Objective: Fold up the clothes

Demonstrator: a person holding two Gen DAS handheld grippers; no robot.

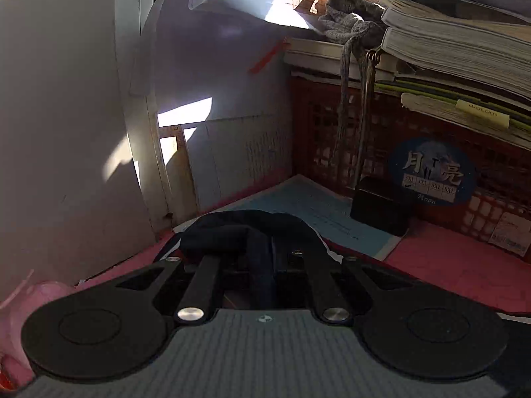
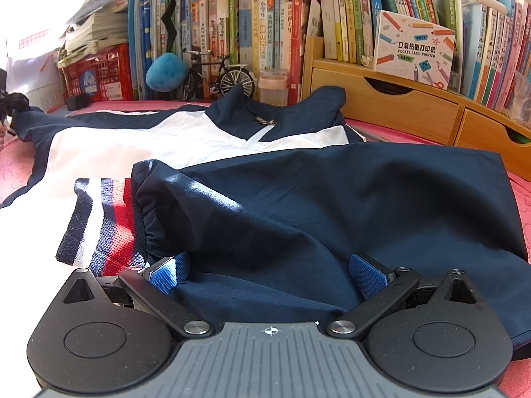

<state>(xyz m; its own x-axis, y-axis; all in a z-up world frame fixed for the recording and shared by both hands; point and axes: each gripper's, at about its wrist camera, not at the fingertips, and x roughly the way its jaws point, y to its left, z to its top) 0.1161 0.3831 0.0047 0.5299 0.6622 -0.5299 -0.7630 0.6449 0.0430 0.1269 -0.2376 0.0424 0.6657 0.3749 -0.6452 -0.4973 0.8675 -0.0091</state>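
A: Far left first. What has the left gripper [image 1: 262, 248] got?

B: Dark navy fabric, bunched and draped over its near-closed jaws, by the far-left corner of the pink quilted surface [image 1: 448, 275], near the red plastic crate [image 1: 332, 126]. It looks pinched, likely a sleeve end.

A: And the navy-and-white zip jacket [image 2: 199, 146] itself?

B: Spread across the middle, collar toward the books, long axis running left to right. One navy sleeve, with its striped red, white and navy knit cuff [image 2: 99, 222], lies folded inward.

A: The right gripper [image 2: 268, 275]?

B: Jaws wide, blue pads on either side of that sleeve's cloth, clamping nothing. The left holds the remaining sleeve, which I'd judge folds rightward.
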